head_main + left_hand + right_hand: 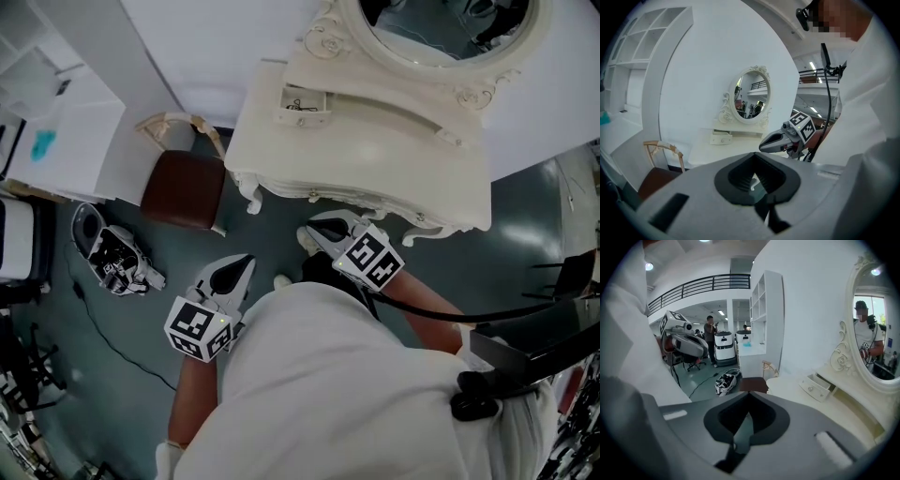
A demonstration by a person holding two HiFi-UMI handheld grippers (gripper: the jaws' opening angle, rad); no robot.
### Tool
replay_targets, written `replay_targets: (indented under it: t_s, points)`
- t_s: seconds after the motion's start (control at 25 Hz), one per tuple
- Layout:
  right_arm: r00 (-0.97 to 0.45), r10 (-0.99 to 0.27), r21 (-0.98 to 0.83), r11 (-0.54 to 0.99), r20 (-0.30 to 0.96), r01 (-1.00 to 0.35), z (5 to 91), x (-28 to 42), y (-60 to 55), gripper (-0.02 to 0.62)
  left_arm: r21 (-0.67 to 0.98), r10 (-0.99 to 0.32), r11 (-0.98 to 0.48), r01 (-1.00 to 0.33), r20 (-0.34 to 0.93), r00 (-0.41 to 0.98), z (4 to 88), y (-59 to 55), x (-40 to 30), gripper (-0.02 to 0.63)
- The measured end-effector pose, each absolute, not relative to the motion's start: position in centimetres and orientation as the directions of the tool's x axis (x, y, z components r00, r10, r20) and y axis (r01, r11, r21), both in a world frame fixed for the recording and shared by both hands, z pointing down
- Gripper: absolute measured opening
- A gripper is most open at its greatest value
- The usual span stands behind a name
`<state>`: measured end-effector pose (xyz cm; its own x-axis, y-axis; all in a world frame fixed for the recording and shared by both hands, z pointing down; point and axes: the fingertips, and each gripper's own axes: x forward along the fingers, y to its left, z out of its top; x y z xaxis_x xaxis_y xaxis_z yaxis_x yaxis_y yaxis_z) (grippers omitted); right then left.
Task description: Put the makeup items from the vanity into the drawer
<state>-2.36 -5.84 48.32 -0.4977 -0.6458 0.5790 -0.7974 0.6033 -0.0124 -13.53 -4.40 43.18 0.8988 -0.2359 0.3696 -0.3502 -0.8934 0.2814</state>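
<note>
The cream vanity stands ahead of me under its oval mirror. Its small drawer at the back left of the top is pulled open, with something dark inside. I make out no loose makeup items on the vanity top. My left gripper hangs shut and empty over the floor, in front of the vanity's left corner. My right gripper is shut and empty just before the vanity's front edge. The drawer and my right gripper show in the left gripper view, and the drawer shows in the right gripper view.
A chair with a brown seat stands left of the vanity. An open bag and a cable lie on the floor further left. White shelving fills the far left. A person stands far back in the room.
</note>
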Motion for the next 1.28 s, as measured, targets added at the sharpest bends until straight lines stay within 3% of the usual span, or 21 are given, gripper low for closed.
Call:
replay_targets:
  t_s: [1.28]
  points:
    - [-0.523, -0.637, 0.036, 0.653, 0.566, -0.757, 47.6, -3.9, -4.8, 0.0, 0.281, -0.21, -0.901, -0.33, 0.384, 0.899, 44.5, -3.1, -13.0, 0.002]
